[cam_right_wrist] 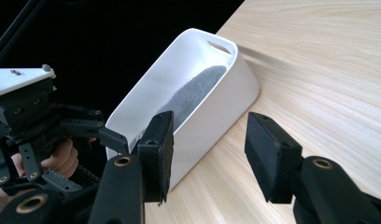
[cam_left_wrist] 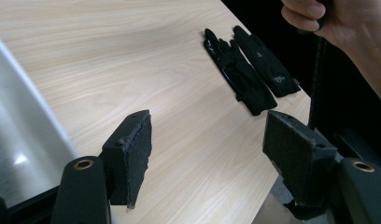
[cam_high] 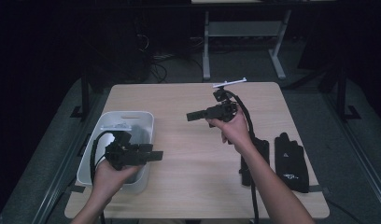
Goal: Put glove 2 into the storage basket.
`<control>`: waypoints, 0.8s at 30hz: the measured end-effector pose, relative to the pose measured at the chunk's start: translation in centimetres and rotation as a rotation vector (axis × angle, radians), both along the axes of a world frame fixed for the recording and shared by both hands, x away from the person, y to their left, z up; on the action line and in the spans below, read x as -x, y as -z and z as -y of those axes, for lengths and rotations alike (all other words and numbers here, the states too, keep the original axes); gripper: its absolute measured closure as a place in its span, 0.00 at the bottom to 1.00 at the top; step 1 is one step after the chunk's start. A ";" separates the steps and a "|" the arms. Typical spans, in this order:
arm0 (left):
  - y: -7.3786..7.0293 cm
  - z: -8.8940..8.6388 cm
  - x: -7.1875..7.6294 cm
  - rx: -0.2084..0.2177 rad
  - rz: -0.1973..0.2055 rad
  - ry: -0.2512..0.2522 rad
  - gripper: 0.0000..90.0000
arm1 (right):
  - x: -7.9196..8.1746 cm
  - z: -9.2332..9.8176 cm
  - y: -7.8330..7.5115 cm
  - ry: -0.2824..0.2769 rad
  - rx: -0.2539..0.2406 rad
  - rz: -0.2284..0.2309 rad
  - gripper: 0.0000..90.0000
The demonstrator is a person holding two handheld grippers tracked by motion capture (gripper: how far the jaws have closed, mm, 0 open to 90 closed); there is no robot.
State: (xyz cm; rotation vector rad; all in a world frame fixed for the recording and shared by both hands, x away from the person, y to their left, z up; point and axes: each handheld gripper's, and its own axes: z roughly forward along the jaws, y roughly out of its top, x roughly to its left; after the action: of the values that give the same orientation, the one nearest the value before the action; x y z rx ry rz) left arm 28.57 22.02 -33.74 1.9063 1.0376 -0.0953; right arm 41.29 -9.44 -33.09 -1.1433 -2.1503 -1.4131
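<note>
While neither gripper grips anything, the work looks to be at its approach step. The left gripper (cam_high: pixel 153 155) hangs above the front left part of the tabletop (cam_high: pixel 188 154), over the near right wall of the bin (cam_high: pixel 132 115), with its jaws spread and bare wood between them in its own view; they point across the table toward the gloves (cam_left_wrist: pixel 247 70). The right gripper (cam_high: pixel 194 116) hovers above the middle of the tabletop toward the far edge, jaws parted and empty, aimed left at the bin; its own view looks along the bin's white wall at something grey lying inside, too soft in outline to name.

The two black gloves lie flat and side by side at the front right corner, fingers pointing to the far edge, the inner one partly under the right forearm in the high view. They are well apart from both grippers.

Judging by that layout, the next move calls for one gripper to swing to the front right corner, come down over a glove with jaws wide, and pinch the thin fabric near an edge so it lifts off the wood.
</note>
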 end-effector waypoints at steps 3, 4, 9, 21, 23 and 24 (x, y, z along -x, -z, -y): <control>0.1 0.8 -0.2 -0.003 0.000 0.016 0.36 | 0.2 0.9 0.1 0.009 0.002 -0.005 0.58; 0.1 1.0 -0.2 -0.001 0.002 0.018 0.36 | 0.2 1.2 0.2 0.012 0.001 -0.004 0.58; 0.2 2.2 -0.4 -0.007 0.003 0.036 0.36 | 0.6 2.6 0.3 0.023 0.003 -0.009 0.57; 0.3 4.7 -0.3 -0.009 0.005 0.082 0.36 | 1.6 5.8 0.8 0.067 0.007 -0.021 0.57; 0.4 4.9 -0.3 -0.009 0.006 0.086 0.36 | 1.7 6.1 0.9 0.070 0.009 -0.021 0.57; 0.4 5.3 -0.3 -0.011 0.005 0.092 0.36 | 1.8 6.7 1.0 0.079 0.014 -0.024 0.57</control>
State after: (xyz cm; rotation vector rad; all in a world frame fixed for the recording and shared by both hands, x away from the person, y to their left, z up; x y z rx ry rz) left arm 28.87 16.74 -34.17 1.9632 0.9482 -0.1379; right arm 39.44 -16.09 -34.11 -1.2562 -2.1240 -1.4119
